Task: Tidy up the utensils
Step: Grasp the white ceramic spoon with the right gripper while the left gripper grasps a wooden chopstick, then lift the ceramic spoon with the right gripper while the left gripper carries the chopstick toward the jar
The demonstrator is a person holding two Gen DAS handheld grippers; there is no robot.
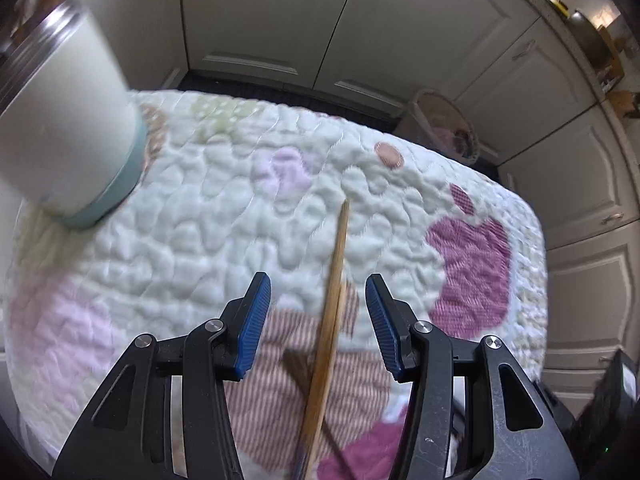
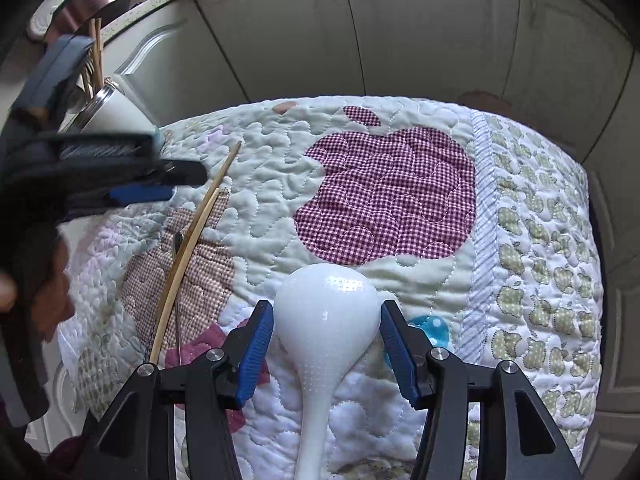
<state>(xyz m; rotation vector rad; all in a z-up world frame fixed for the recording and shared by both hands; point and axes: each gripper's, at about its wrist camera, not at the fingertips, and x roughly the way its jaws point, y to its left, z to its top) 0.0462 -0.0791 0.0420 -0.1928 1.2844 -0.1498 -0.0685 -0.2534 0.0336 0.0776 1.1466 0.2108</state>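
Left tongs (image 1: 318,320) angled steeply down, gaping astride chopsticks (image 1: 330,320).

Both wrist views steeply down, close over quilt (image 1: 192,240), sharing chopsticks (image 1: 332,300)

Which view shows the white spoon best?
The right wrist view: the white spoon lies on the quilt, bowl between the open right gripper fingers, handle running underneath. The left wrist view does not show it.
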